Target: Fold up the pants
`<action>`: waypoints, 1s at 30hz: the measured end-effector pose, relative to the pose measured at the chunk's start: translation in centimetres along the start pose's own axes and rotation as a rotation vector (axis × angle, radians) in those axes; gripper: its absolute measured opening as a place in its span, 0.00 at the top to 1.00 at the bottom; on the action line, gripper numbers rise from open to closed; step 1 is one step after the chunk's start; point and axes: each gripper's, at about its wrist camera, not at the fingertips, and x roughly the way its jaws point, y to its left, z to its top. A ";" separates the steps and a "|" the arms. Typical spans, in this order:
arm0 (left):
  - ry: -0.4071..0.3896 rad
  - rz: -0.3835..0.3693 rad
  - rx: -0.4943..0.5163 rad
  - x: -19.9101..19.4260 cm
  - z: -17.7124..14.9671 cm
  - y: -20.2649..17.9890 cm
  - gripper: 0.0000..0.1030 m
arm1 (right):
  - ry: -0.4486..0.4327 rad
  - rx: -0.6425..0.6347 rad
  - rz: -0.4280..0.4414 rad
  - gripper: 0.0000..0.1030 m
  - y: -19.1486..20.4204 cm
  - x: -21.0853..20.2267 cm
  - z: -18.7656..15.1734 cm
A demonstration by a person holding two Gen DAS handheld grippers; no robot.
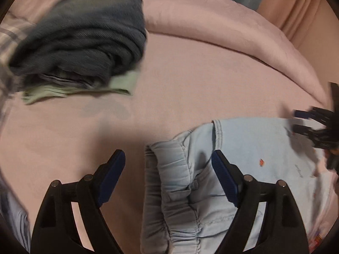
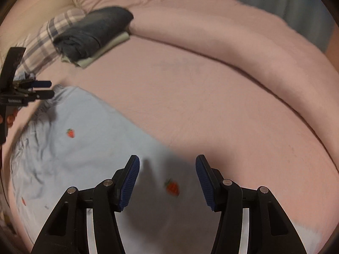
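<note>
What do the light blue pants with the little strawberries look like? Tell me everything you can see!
The light blue pants look like soft, pale denim, dotted with small red strawberries. They lie flat but rumpled on the pink bedsheet. Their gathered elastic waistband shows in the left wrist view, with stitched seams beside it. The left gripper hangs open above the waistband, and the right gripper hangs open over one strawberry. Neither gripper holds the cloth.
</note>
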 end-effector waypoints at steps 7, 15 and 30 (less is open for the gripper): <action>0.142 -0.080 0.048 2.0 0.5 2.1 0.37 | 0.144 -0.037 0.091 0.71 -1.3 2.1 -0.6; 0.056 -0.122 0.047 1.2 0.4 1.4 0.64 | 0.065 -0.075 0.020 0.96 -0.2 0.1 -0.1; 0.168 -0.042 0.193 5.4 2.3 -2.2 0.27 | 0.159 -0.033 0.060 0.62 1.7 4.3 1.6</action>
